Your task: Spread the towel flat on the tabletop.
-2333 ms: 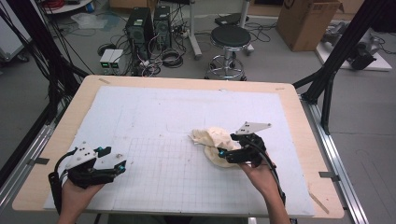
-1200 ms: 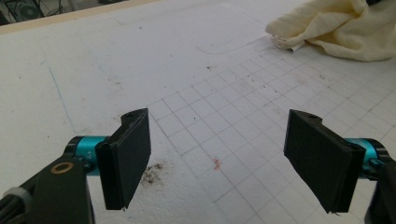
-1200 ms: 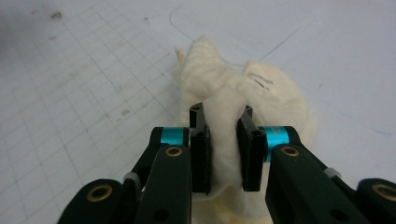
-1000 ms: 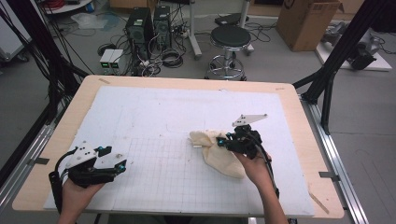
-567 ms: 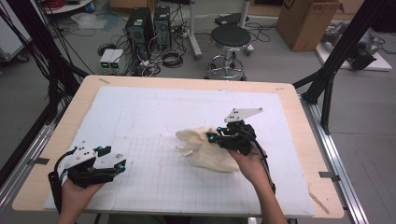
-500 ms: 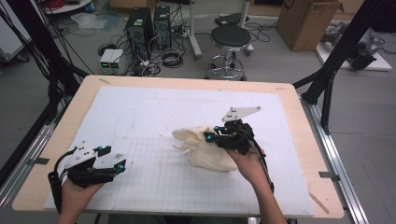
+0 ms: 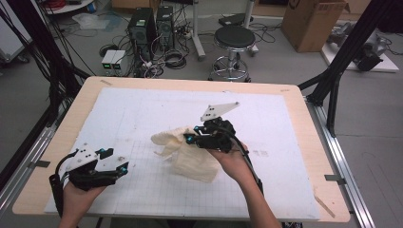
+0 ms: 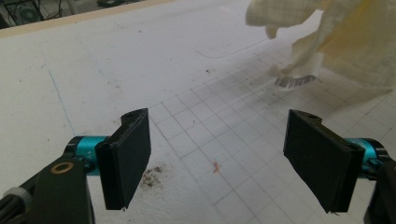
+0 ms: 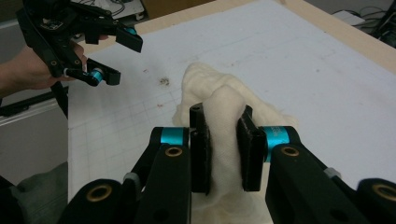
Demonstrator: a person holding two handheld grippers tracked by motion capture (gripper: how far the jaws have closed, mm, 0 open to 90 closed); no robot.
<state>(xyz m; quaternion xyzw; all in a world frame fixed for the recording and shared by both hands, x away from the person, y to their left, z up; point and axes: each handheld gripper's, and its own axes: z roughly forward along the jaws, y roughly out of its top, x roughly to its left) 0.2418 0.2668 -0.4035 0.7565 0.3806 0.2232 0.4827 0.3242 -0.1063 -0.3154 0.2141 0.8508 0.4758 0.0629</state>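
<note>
The right gripper (image 9: 223, 151) has its 2 pads clamped on a fold of the cream cloth (image 7: 190, 154), lifted off the white gridded mat (image 7: 266, 118) mid-table. The left gripper (image 8: 229, 158) rests near the front-left corner, jaws wide apart on nothing. Probably a carry or spread; next needs a second pinch. Beyond the table: a stool (image 7: 234, 40), computer towers (image 7: 152, 23).

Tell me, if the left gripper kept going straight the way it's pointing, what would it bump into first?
Probably the cream cloth. The left gripper has open jaws aimed across the white mat toward it, with nothing lying between. It seems angled slightly down, so it might scrape the mat first; depth is hard to judge.
</note>
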